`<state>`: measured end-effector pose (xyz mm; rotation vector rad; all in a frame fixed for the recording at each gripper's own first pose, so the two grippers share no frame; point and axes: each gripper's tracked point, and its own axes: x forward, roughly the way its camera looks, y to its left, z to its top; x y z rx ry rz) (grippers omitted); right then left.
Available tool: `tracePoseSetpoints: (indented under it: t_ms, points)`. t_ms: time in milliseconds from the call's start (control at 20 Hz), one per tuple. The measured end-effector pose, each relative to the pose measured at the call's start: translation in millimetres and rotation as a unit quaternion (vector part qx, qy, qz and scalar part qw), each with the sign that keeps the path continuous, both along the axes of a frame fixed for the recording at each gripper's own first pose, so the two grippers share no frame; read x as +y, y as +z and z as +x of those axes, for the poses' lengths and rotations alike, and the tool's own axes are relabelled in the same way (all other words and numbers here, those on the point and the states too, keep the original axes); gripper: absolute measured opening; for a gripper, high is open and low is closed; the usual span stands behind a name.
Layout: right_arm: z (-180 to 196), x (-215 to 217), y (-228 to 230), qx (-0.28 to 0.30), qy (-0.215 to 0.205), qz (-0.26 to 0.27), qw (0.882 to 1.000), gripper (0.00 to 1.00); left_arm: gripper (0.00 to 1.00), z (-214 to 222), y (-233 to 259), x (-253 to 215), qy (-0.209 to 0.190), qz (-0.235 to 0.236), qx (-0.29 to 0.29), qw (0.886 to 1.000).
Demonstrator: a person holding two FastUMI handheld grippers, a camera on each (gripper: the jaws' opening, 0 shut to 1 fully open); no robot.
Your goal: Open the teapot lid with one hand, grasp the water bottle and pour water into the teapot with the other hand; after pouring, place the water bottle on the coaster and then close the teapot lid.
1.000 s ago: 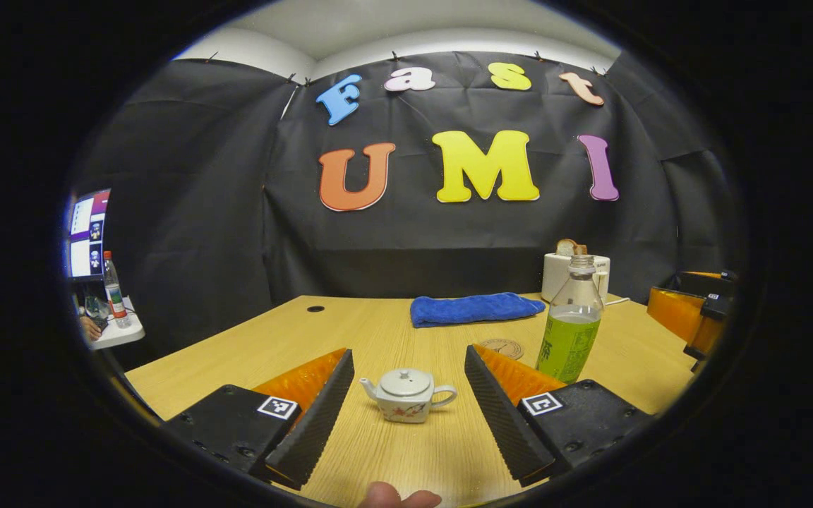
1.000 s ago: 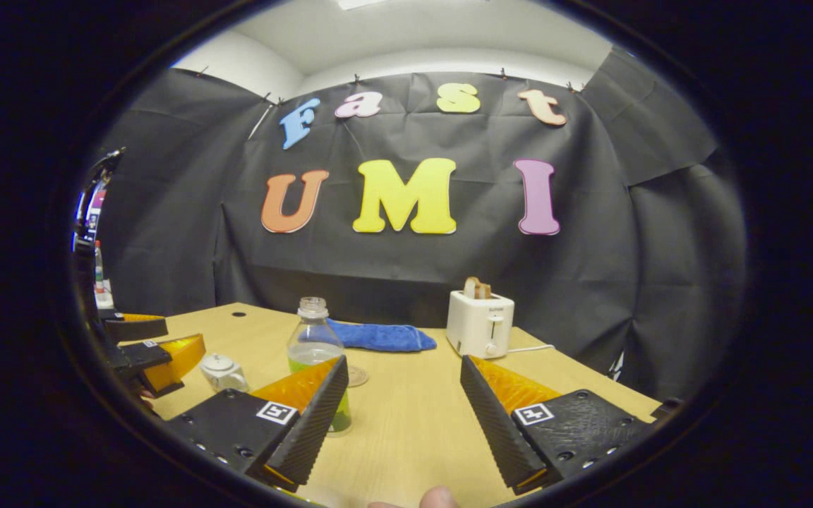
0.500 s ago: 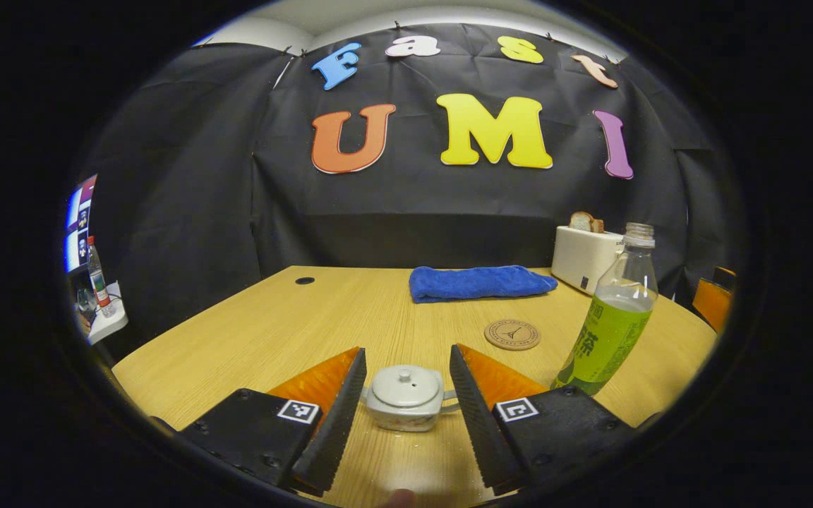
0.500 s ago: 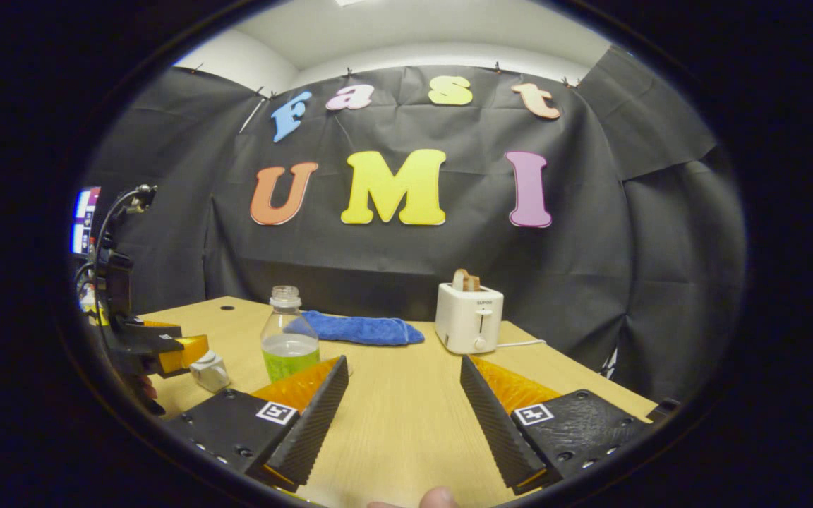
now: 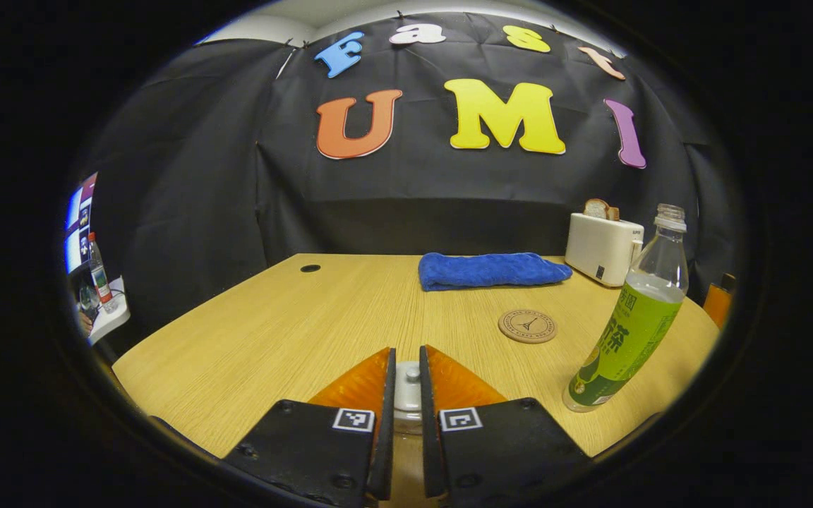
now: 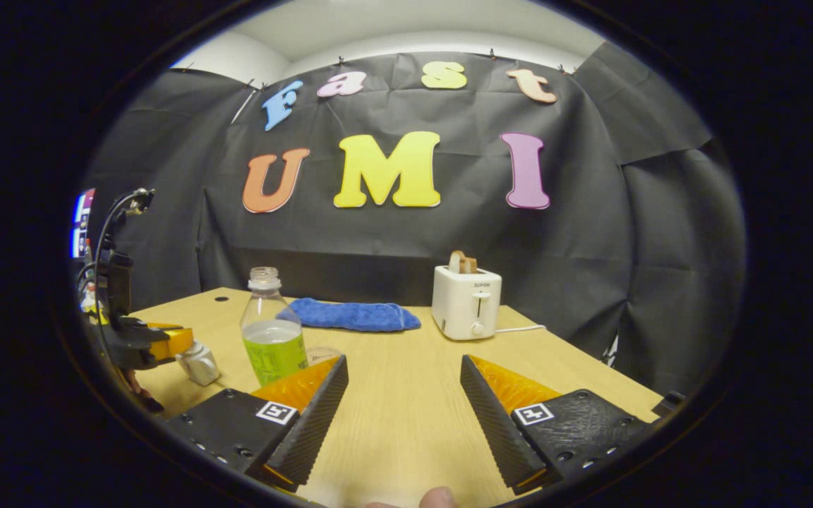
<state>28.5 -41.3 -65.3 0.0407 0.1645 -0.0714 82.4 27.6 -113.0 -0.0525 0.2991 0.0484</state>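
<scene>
Reaching low over the table (image 5: 293, 317), the left gripper (image 5: 406, 381) pinches the teapot lid's knob (image 5: 412, 372); the right gripper (image 6: 403, 395) hangs level, fingers spread, beside the water bottle (image 6: 272, 331).

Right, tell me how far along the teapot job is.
Nothing is finished. In hand: the left gripper has its jaws closed around the lid knob of the teapot, lid not yet off. Left: the right gripper, jaws open, must grasp the water bottle, pour, set it on the coaster, then the lid goes back.
</scene>
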Motion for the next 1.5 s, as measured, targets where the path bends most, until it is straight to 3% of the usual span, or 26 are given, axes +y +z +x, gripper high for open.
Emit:
tracePoseSetpoints:
  t_ms: [300, 700, 900, 1500]
  points:
    - [0, 6, -4, 0.001, 0.022, 0.007, 1.0, 0.95, 0.04, 2, 4, -2, 0.004, 0.011, -0.007, 1.0]
    - [-9, 42, 4, -0.022, 0.1, 0.029, 0.994, 0.96, 0.03, -9, 36, 0, -0.007, 0.007, -0.045, 0.999]
    - [-17, 70, -8, -0.002, 0.138, 0.035, 0.99, 0.96, 0.03, -24, 50, 1, -0.017, 0.006, -0.062, 0.998]
    - [39, 119, -40, 0.029, 0.126, 0.026, 0.991, 0.96, 0.03, -55, 58, 29, -0.004, -0.004, -0.077, 0.997]
